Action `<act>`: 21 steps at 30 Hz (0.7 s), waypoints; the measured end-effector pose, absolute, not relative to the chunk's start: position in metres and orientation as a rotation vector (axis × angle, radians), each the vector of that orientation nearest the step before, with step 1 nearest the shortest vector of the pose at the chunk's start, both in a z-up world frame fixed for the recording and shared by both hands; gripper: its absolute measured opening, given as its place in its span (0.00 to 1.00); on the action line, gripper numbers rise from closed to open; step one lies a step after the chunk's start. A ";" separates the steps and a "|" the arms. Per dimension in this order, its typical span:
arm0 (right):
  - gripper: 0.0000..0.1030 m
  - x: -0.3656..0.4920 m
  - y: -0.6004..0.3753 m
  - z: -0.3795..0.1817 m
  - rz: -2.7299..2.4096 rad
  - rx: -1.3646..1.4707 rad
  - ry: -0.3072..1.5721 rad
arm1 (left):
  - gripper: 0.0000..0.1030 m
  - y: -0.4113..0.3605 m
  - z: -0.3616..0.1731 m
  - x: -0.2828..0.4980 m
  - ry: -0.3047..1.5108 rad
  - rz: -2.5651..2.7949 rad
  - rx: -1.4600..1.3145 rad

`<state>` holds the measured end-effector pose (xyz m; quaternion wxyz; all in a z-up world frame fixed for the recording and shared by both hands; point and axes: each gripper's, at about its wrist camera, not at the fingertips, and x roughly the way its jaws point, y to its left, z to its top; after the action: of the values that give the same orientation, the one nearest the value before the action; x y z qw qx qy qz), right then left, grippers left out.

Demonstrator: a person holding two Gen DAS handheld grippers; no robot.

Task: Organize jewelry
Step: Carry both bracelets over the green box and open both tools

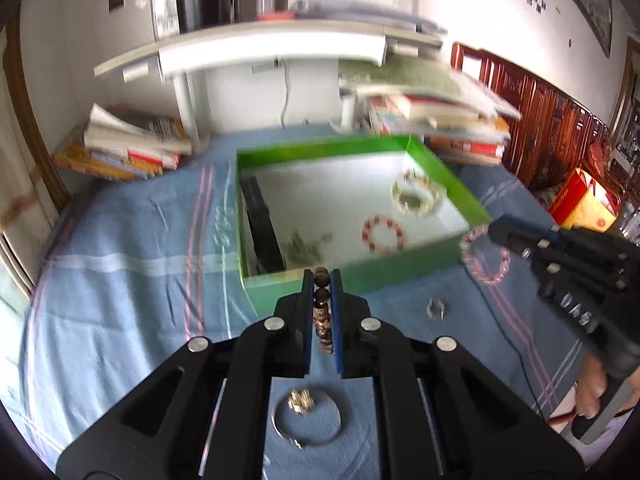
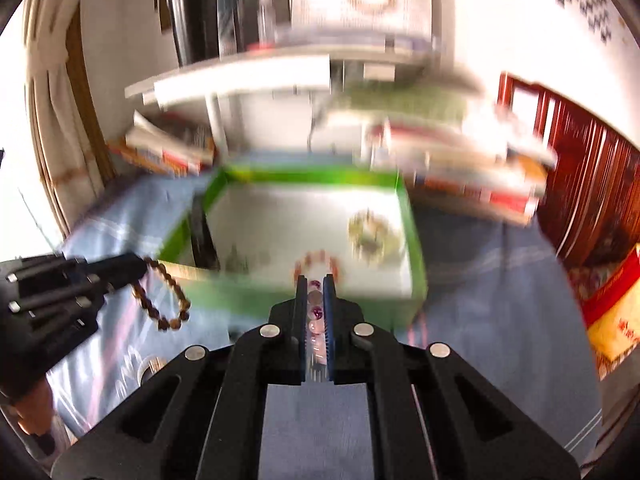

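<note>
My left gripper (image 1: 321,280) is shut on a brown bead bracelet (image 1: 322,312), which hangs from it in the right wrist view (image 2: 164,300), just in front of the green box (image 1: 440,168). My right gripper (image 2: 314,284) is shut on a pink bead bracelet (image 2: 315,312); it hangs from the gripper (image 1: 494,232) by the box's right front corner in the left wrist view (image 1: 482,256). Inside the box lie a red bead bracelet (image 1: 383,234), a pale bracelet (image 1: 418,194), small green pieces (image 1: 304,246) and a black item (image 1: 262,224).
A blue cloth (image 1: 132,272) covers the surface. On it lie a silver bangle with a charm (image 1: 306,420) under my left gripper and a small ring (image 1: 436,308). Stacks of books (image 1: 128,148) and a white shelf (image 1: 272,48) stand behind; a red-yellow bag (image 1: 580,200) is at right.
</note>
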<state>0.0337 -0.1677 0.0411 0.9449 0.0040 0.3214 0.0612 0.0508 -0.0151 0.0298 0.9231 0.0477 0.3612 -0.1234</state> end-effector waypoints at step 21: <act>0.34 0.093 -0.176 0.009 0.079 0.063 0.745 | 0.35 -0.020 0.001 0.128 0.821 -0.183 0.108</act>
<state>0.0929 -0.1764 0.0085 0.9302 0.0305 0.3637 0.0386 0.1280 -0.0202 0.0010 0.9115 0.0524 0.3983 -0.0885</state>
